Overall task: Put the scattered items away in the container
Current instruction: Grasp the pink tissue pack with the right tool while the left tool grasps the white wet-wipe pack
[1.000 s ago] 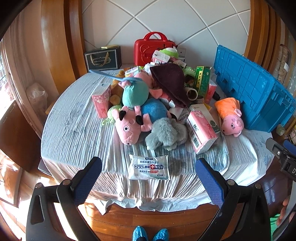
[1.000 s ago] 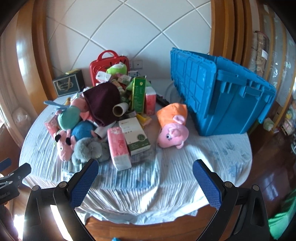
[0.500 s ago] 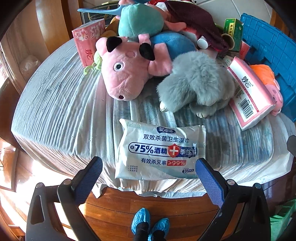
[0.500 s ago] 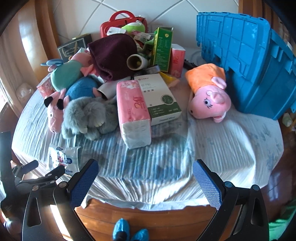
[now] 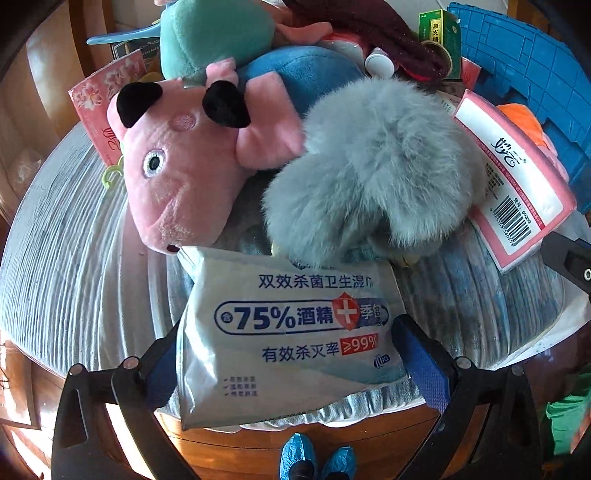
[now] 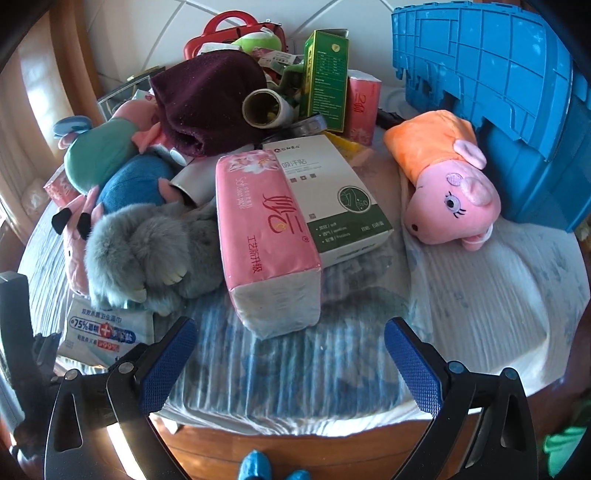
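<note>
A white and blue wet-wipes pack (image 5: 291, 332) lies at the table's near edge, between the blue pads of my left gripper (image 5: 291, 369), which is open and straddles it. Behind it sit a grey furry plush (image 5: 373, 166) and a pink pig plush (image 5: 177, 166). My right gripper (image 6: 290, 369) is open over the striped cloth, just short of a pink tissue pack (image 6: 266, 229). The blue crate (image 6: 498, 92) stands at the right, tipped on its side. The wipes pack (image 6: 103, 328) also shows at the lower left of the right wrist view.
An orange-dressed pig plush (image 6: 443, 177) leans against the crate. A white and green box (image 6: 332, 199), a maroon cloth (image 6: 207, 99), a green carton (image 6: 325, 77) and a red case (image 6: 229, 29) crowd the pile behind. The round table's wooden edge (image 6: 295, 443) lies right below the grippers.
Both grippers have moved forward and down toward the table. The left one has closed in until the wipes pack lies between its fingers. The right one has neared the pink tissue pack.
</note>
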Motion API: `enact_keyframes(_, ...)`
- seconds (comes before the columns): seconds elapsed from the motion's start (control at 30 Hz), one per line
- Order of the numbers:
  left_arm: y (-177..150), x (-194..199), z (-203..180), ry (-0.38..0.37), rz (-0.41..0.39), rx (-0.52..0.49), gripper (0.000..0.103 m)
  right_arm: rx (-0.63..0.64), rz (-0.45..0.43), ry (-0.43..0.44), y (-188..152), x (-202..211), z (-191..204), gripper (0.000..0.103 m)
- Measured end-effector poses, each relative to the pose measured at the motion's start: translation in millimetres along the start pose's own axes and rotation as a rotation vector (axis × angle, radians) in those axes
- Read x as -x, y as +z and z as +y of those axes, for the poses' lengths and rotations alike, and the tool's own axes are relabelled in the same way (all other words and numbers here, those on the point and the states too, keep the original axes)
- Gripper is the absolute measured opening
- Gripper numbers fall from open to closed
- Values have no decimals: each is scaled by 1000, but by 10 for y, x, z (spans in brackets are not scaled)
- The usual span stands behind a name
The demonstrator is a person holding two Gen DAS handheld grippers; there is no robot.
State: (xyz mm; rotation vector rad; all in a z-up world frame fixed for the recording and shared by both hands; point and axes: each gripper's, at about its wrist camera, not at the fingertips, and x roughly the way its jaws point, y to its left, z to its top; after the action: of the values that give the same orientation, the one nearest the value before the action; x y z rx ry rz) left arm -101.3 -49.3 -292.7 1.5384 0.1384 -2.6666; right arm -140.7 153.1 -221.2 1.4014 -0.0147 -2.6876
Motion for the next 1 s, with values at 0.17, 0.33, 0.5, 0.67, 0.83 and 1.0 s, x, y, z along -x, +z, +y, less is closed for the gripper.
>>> enact_keyframes(0.17, -51, 49, -28, 4, -2, 19, 102, -10, 18, 15, 2, -227, -22, 101)
enact_keyframes(0.33, -117, 153, -125, -3, -23, 16, 83, -19, 14, 35, -21, -336, -32, 84)
enact_keyframes(0.5, -165, 173, -138, -9, -42, 35, 83, -23, -7, 51, 30, -423, -39, 86)
enact_keyframes(0.67, -192, 380, -184, 10, -66, 36, 59, -2, 15, 76, 55, -506, 30, 51)
enact_keyframes(0.83, -90, 448, -172, 8, -61, 15, 43, -1, 9, 89, 0, -270, 7, 50)
enact_keyframes(1.0, -45, 634, -86, 3, -70, 38, 41, 20, 3, 80, -69, -41, -21, 49)
